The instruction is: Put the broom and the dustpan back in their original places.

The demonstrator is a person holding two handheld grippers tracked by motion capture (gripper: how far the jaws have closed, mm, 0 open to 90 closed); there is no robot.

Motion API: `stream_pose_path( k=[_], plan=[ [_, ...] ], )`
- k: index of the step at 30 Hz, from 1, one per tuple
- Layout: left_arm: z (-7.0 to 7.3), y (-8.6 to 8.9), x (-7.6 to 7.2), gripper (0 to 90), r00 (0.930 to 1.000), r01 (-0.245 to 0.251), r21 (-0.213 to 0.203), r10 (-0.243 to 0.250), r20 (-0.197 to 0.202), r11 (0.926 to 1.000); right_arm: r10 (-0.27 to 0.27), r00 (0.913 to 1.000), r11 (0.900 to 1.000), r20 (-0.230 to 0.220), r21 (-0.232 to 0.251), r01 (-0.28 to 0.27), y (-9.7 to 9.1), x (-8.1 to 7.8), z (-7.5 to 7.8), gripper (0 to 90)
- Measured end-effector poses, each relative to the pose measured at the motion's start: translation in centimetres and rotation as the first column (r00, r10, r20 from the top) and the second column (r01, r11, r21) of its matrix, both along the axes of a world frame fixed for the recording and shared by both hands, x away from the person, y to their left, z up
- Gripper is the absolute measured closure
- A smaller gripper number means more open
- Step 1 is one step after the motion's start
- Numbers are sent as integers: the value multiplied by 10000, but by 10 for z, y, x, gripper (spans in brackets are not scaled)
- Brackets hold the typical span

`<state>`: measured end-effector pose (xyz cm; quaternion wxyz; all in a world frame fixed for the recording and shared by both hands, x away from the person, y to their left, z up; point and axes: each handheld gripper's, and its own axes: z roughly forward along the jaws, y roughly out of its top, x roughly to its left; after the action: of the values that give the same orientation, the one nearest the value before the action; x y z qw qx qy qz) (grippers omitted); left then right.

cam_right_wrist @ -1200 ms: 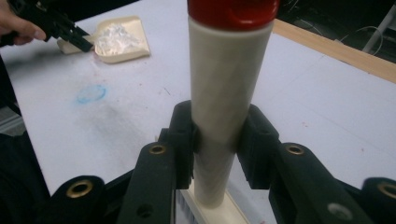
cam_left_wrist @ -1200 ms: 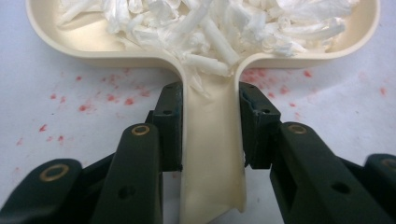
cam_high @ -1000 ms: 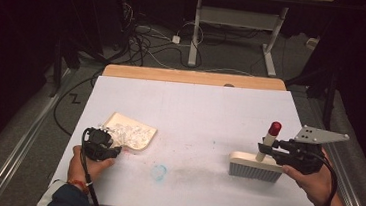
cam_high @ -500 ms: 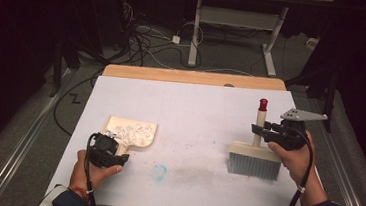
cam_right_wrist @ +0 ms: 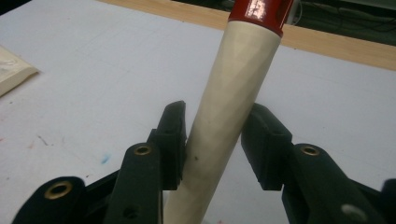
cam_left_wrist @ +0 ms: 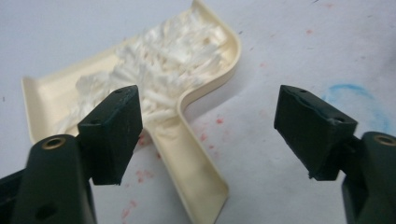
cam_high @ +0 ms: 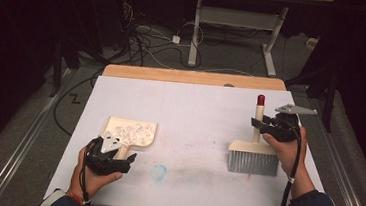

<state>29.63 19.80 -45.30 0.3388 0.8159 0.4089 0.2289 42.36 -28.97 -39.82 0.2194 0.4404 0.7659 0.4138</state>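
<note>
High view. The left gripper (cam_high: 116, 156) sat at the near end of the cream plastic dustpan (cam_high: 131, 131), whose tray, loaded with white shredded scraps (cam_high: 133, 131), lay just beyond the jaws on the white table sheet (cam_high: 195, 114). The right gripper (cam_high: 264, 126) reached level to the cream handle of the small hand brush (cam_high: 253, 154), which stood upright on its grey bristles below and in front of the jaws; the red cap (cam_high: 260, 99) rose above them. Standing a brush on its bristles probably let it be let go without toppling.

Left gripper view. The jaws had just been opening and stood spread wide. The dustpan's handle (cam_left_wrist: 196, 172) lay between them, nearer the left pad (cam_left_wrist: 114, 130), touched by neither; the scraps (cam_left_wrist: 163, 60) lay ahead. The pan rested flat, so its load stayed in when released.

Right gripper view. The brush handle (cam_right_wrist: 229, 112) stood between the pads. The jaws had just been opening: the left pad (cam_right_wrist: 170, 140) lay against the handle or nearly so, while a narrow gap showed at the right pad (cam_right_wrist: 264, 144), which read as a grip being let go.
</note>
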Motion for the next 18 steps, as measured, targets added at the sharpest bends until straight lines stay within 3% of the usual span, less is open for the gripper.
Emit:
stream_pose_path(
  k=[4, 6, 9, 12, 14, 18],
  plan=[
    [-7, -4, -5, 209, 9988, 475, 169, -477, 121, 9987, -263, 9994, 9992, 241, -300, 270, 6, 5, 0, 604],
    [-8, -6, -8, 208, 9980, 535, 466, -551, 325, 9975, -398, 9984, 9986, 409, -335, 412, 8, 7, 0, 578],
    [-9, -7, -9, 201, 9972, 652, 669, -674, 314, 9956, -875, 9925, 9957, 856, -224, 897, 7, 9, 5, 557],
    [-7, -7, -9, 201, 9967, 674, 645, -701, 407, 9956, -764, 9884, 9971, 1315, 142, 751, 6, 5, 9, 529],
    [-6, -6, -9, 201, 9962, 654, 581, -686, 542, 9962, -502, 9860, 9987, 1591, 73, 497, 7, 1, 13, 520],
    [-5, -5, -9, 197, 9955, 623, 496, -656, 684, 9968, -478, 9778, 9988, 2038, 168, 454, 7, -6, 18, 468]
  ],
)
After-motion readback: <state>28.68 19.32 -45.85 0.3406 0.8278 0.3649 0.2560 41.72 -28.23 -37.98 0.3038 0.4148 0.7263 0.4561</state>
